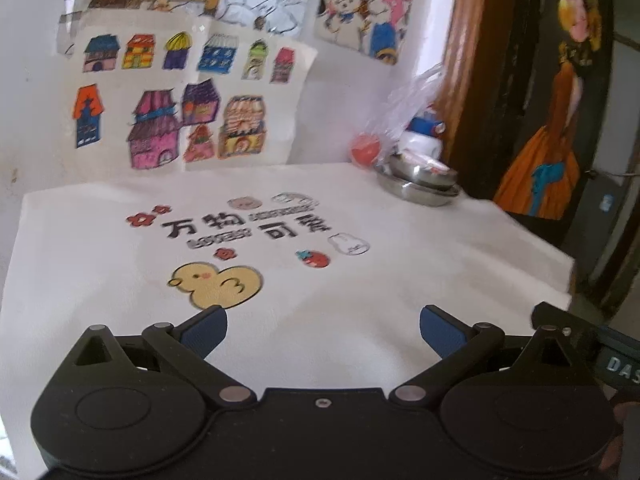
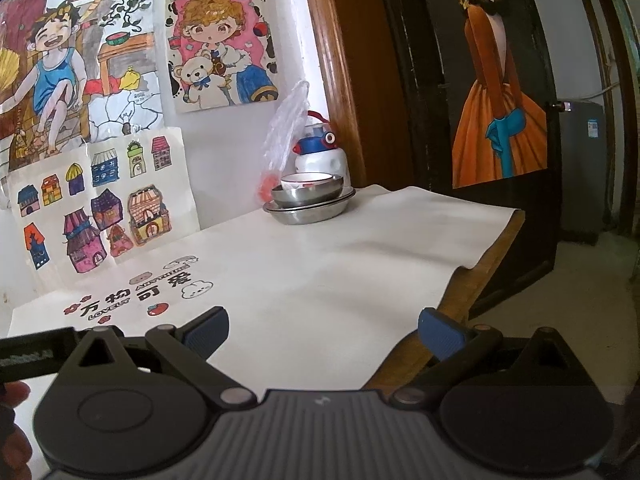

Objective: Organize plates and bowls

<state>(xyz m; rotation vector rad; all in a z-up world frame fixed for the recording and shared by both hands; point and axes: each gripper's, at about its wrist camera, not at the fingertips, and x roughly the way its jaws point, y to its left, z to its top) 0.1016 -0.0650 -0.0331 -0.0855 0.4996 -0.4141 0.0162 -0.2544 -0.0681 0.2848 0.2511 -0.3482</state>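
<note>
White bowl (image 2: 306, 179) in steel bowl (image 2: 308, 196), on steel plate (image 2: 310, 212).

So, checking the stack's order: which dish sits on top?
The white ceramic bowl, nested inside the steel bowl, which rests on the steel plates.

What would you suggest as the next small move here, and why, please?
Probably nothing beyond easing both back: the white ceramic bowl already sits nested in the steel bowl on the steel plates, and the left hand-held gripper and right hand-held gripper are open and empty.
</note>
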